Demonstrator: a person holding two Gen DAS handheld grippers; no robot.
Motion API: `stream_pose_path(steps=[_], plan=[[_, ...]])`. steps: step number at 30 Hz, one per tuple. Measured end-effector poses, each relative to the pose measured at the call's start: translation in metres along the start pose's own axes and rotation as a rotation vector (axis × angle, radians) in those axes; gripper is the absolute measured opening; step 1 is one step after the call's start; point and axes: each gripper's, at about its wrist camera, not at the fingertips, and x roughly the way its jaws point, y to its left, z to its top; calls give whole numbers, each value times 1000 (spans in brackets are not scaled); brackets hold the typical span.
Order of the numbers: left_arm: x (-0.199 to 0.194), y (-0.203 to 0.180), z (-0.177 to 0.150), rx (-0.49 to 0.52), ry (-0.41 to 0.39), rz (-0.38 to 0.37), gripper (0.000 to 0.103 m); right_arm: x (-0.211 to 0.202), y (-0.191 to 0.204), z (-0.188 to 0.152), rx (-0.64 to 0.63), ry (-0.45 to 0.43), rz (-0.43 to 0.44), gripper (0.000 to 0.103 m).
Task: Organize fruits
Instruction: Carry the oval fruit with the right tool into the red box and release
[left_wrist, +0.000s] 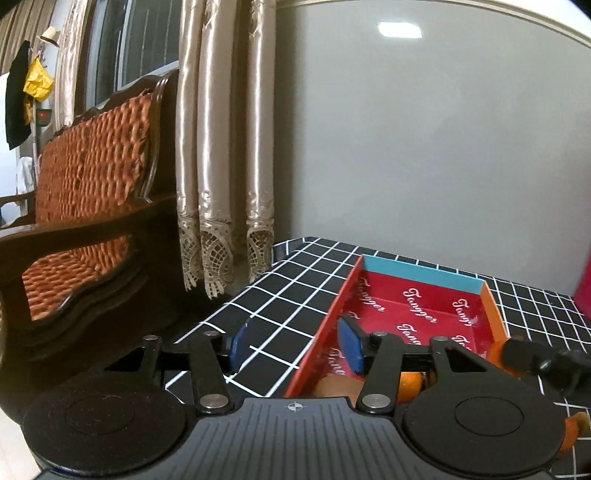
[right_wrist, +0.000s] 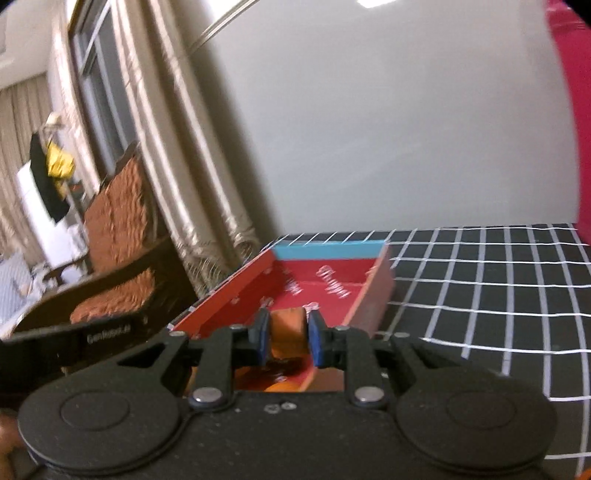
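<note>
A shallow red box (left_wrist: 424, 306) with a blue far wall and an orange right wall lies on the black grid tablecloth (left_wrist: 288, 291). My left gripper (left_wrist: 295, 343) is open and empty, its pads straddling the box's left wall. An orange fruit (left_wrist: 410, 384) and a brownish fruit (left_wrist: 334, 387) lie in the box's near end, partly hidden by the gripper. In the right wrist view my right gripper (right_wrist: 286, 338) is shut on an orange fruit (right_wrist: 288, 332) above the near part of the red box (right_wrist: 332, 284). The right gripper's tip also shows in the left wrist view (left_wrist: 517, 354).
A dark wooden chair with an orange woven cushion (left_wrist: 85, 177) stands left of the table, beside beige curtains (left_wrist: 221, 147). A grey wall lies behind. A red object (right_wrist: 576, 110) stands at the table's far right. An orange piece (left_wrist: 572, 428) lies at the right edge.
</note>
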Motion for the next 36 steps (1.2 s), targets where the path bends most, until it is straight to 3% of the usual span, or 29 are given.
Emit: stream_pose_path(steps=[7, 15, 26, 30, 36], plan=[[2, 8, 1, -11, 4, 0, 52, 12, 13, -11, -30, 68, 33, 21], [0, 1, 1, 3, -3, -16, 52, 4, 6, -10, 19, 58, 51, 29], [-10, -32, -1, 55, -19, -67, 52, -25, -23, -3, 71, -4, -57, 35], [-16, -50, -4, 86, -29, -99, 52, -42, -39, -2, 94, -24, -111, 46], [-29, -82, -11, 148, -50, -172, 52, -69, -62, -2, 115, -69, -200, 74]])
